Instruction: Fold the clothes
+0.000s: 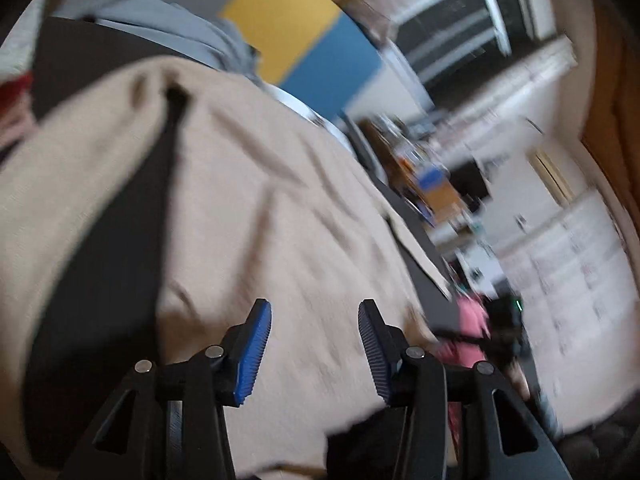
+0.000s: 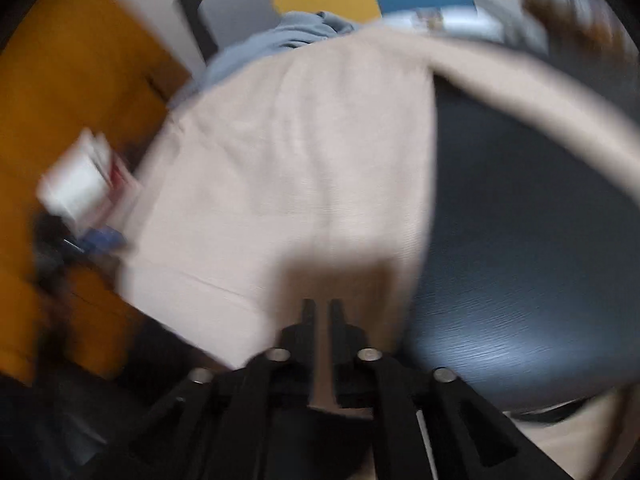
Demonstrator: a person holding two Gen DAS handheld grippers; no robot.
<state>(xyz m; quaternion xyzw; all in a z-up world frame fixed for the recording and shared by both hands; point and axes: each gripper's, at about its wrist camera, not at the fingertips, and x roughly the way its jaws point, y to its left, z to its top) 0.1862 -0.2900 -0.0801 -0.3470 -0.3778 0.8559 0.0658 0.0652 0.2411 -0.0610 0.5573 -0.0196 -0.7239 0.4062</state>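
In the left wrist view, a pale beige knitted garment is seen spread over a dark, matt tabletop, which shows through as a long dark wedge between two parts of the cloth. A rumpled grey-blue garment lies beyond it, at the far side of the table. The left gripper, with ribbed blue pads, is held above the beige cloth with its jaws well apart and nothing between them; no contact with the fabric can be made out.

In the right wrist view, the same beige garment lies across the left and middle of the picture, with bare tabletop to its right and a long strip of it, probably a sleeve, arcing away to the far right. The right gripper is nearly closed, and the near edge of the beige cloth is pinched between its narrow black fingers.

The step in hand is judged to be an early fold of the beige garment, with one edge taken by the right gripper. A matching edge would next have to be grasped by the left gripper, so that the cloth can be lifted evenly and laid over itself.
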